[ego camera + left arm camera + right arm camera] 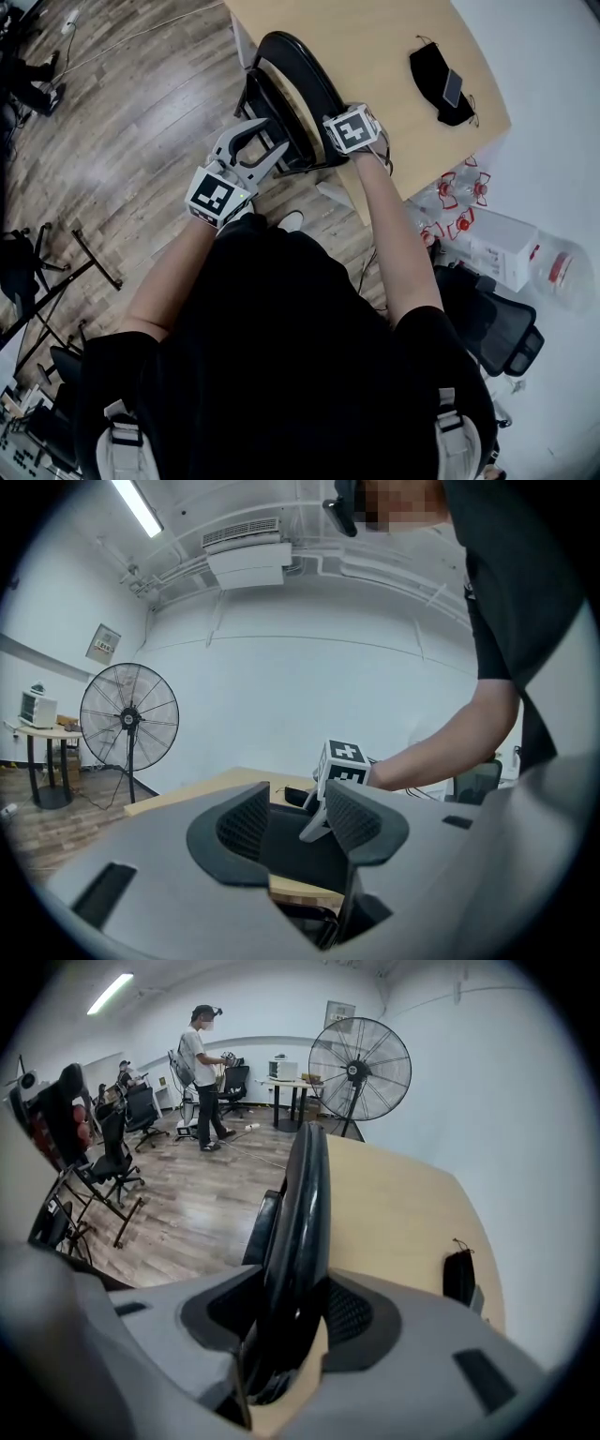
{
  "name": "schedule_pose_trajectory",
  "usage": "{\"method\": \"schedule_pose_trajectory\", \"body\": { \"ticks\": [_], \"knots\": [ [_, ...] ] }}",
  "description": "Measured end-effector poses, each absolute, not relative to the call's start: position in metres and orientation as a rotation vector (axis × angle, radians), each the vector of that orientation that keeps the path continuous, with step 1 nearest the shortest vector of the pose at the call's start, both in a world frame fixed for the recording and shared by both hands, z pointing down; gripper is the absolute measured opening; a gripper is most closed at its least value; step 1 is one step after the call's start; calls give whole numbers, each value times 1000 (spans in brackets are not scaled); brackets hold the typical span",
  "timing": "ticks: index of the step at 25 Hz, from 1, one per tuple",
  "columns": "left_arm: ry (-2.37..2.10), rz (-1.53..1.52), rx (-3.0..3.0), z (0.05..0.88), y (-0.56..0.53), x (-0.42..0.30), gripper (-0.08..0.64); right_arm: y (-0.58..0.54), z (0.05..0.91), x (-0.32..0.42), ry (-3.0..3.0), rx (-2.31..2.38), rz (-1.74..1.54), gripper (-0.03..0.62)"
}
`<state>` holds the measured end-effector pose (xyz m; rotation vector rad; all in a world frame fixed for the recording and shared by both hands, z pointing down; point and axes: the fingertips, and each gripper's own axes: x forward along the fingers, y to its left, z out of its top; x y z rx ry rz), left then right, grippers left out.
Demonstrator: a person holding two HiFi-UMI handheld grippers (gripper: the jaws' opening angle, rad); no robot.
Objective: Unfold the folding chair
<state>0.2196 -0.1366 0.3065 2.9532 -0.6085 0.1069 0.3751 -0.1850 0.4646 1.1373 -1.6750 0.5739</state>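
Observation:
The folded black chair [292, 89] leans on edge against the wooden table [375, 47]. In the head view my left gripper [277, 142] reaches in from the left at the chair's lower part. In the left gripper view my left gripper [296, 819] has a black chair panel [286, 850] filling the narrow gap between its pads. My right gripper [339, 142] points down onto the curved top rim. In the right gripper view my right gripper [291, 1314] has both pads pressed on that rim [305, 1194]. Its marker cube [345, 761] shows just beyond the left jaws.
A black face mask [441, 84] lies on the table top. A black office chair [492, 323], a white box [506, 248] and bottles [459, 197] stand to the right. A floor fan [359, 1068] and a standing person [202, 1063] are farther off. Black stand legs [89, 267] cross the floor at left.

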Motion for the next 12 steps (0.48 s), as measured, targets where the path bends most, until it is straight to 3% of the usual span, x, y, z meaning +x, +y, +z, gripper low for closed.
{"method": "schedule_pose_trajectory", "body": {
  "ticks": [12],
  "knots": [
    [-726,162,2924,308,-125,197,181,-183,460,371,-1629,1150,541,170]
  ]
}}
